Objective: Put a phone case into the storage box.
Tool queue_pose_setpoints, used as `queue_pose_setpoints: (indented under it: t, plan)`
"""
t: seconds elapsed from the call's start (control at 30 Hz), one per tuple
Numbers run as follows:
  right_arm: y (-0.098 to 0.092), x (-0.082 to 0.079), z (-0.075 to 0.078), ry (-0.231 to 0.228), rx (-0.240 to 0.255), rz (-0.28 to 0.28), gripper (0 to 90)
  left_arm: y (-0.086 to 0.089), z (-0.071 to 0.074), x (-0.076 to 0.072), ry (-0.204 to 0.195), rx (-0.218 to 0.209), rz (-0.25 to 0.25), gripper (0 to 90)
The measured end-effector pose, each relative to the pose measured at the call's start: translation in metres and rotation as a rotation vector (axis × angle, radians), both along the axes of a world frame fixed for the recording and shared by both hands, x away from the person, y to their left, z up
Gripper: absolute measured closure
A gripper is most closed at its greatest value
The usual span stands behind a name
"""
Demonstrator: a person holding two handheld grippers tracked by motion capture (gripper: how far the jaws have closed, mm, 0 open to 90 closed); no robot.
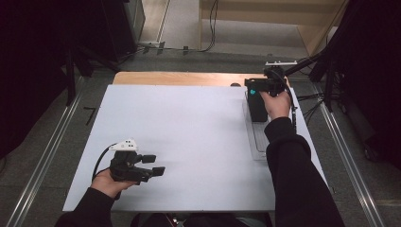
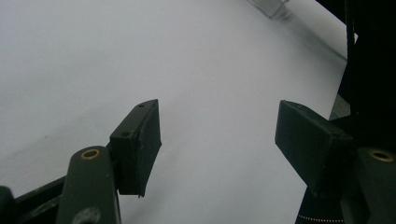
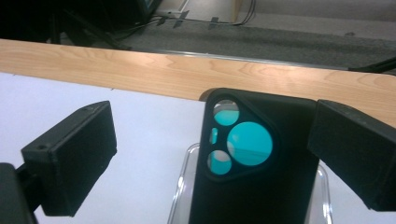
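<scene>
Phone case (image 1: 257,105) stands upright in a clear tray (image 1: 257,144) at upper right, right gripper (image 1: 259,86) over its top; left gripper (image 1: 153,164) idles spread, lower left. Left gripper view: jaws apart above bare white table (image 2: 116,56). Right gripper view: jaws spread, one touching the case's edge; center before squeezing.

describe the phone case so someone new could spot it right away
Start at the white table and go to its far right side, where a clear tray lies. The phone case stands upright at the tray's far end, between the right gripper jaws. It is black, with teal showing through its camera cutouts.

The phone case (image 3: 252,163) stands in the clear tray (image 1: 257,142) at the table's (image 1: 179,142) far right.
</scene>
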State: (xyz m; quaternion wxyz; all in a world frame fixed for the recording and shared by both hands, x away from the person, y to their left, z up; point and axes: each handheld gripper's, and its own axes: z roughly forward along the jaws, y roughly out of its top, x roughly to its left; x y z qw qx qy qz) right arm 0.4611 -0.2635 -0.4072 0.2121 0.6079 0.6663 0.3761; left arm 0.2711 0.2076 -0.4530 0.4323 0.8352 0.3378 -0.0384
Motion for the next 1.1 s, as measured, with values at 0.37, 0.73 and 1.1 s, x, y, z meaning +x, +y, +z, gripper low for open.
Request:
queue_pose_setpoints:
  t: [0.37,0.73,1.1]
  plan:
    - [0.005,-0.01,0.004,0.019,0.005,0.05,4.0,0.001,0.0,0.001,0.004,-0.004,0.009,31.5]
    - [0.009,-0.02,0.002,0.062,0.015,0.118,17.8,0.001,-0.001,0.002,0.006,-0.003,0.01,31.6]
    - [0.011,-0.033,0.007,0.054,0.051,0.182,21.7,0.002,-0.001,0.002,0.004,0.0,0.013,31.5]
